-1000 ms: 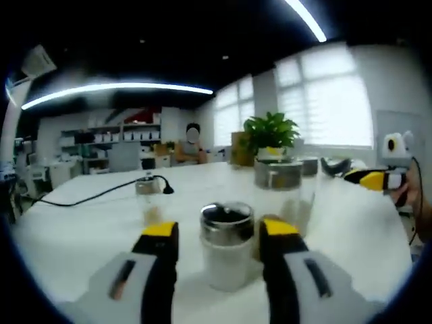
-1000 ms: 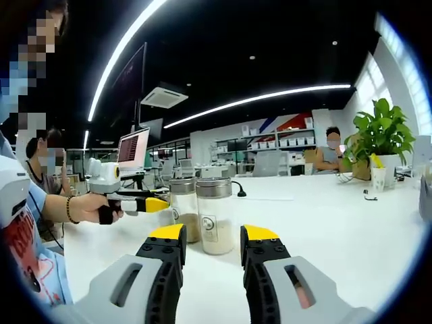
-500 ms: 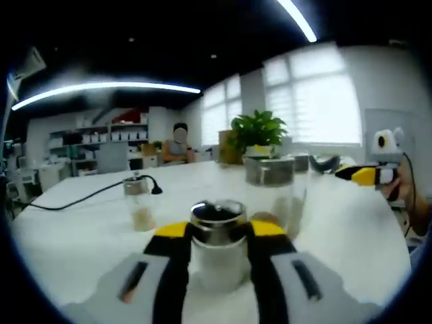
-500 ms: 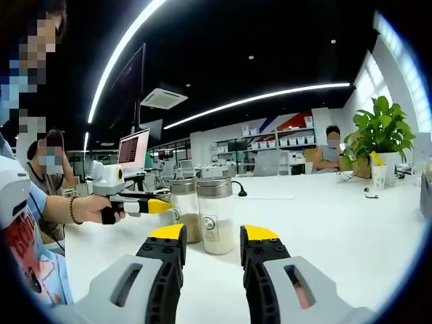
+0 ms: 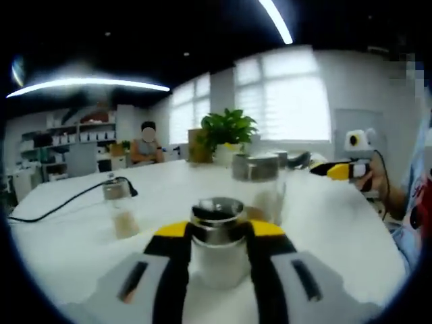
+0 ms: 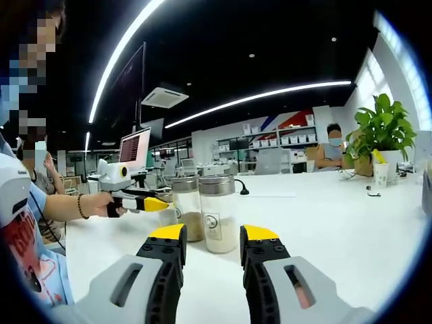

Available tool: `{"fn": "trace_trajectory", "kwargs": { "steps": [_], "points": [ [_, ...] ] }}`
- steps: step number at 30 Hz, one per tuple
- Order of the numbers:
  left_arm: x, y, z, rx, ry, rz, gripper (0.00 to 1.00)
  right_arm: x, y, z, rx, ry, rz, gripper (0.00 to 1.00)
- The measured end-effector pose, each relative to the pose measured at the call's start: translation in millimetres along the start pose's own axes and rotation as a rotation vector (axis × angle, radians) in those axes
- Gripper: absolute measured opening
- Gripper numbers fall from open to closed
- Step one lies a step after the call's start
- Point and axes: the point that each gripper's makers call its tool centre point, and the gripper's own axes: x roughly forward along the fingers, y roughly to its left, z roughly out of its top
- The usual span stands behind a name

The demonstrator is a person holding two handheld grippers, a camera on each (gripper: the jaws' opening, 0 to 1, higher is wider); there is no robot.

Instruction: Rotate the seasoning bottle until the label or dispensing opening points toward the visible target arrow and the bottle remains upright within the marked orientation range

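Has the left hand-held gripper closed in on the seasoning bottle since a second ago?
Yes. The left hand-held gripper went forward; its jaws now flank the seasoning bottle on the table.

Each hand-held gripper (image 6: 209, 237) has grey jaws with black, yellow-tipped pads.

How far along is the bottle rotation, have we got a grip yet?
Done: the left gripper has its fingers on both sides of the seasoning bottle, which stands upright on the table. In hand: the grip. Left: the turn itself; no target arrow is visible. The right gripper is open and idle.
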Motion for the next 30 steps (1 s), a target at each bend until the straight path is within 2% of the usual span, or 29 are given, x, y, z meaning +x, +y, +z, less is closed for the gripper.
{"fn": "trace_trajectory", "kwargs": {
  "steps": [5, 10, 12, 17, 20, 24, 30],
  "points": [
    [0.2, -4.2, 0.2, 0.016, 0.013, -0.196, 0.34, 0.7, 0.5, -2.0, 0.002, 0.006, 0.002, 0.31],
    [1.2, -4.8, -0.3, 0.035, 0.043, -0.281, 0.34, 0.8, 1.6, -2.3, 0.001, 0.008, 0.005, 0.31],
    [0.5, -7.5, -0.9, 0.035, 0.055, -0.339, 0.34, 0.9, 1.8, -2.3, 0.001, 0.006, 0.006, 0.31],
    [0.8, -7.7, -1.4, 0.012, 0.06, -0.442, 0.34, 3.4, 4.0, -4.6, 0.009, 0.008, 0.014, 0.31],
    [-0.5, -10.3, -1.5, 0.029, 0.045, -0.515, 0.34, 4.1, 6.0, -3.8, 0.007, 0.008, 0.02, 0.31],
    [1.4, -7.8, -3.1, -0.003, 0.051, -0.563, 0.34, 3.5, 5.7, -1.7, -0.001, 0.005, 0.017, 0.31],
    [1.6, -11.1, -9.2, -0.01, 0.056, -0.591, 0.34, 3.4, 4.4, -2.2, 0.004, 0.006, 0.015, 0.31]
  ]
}}
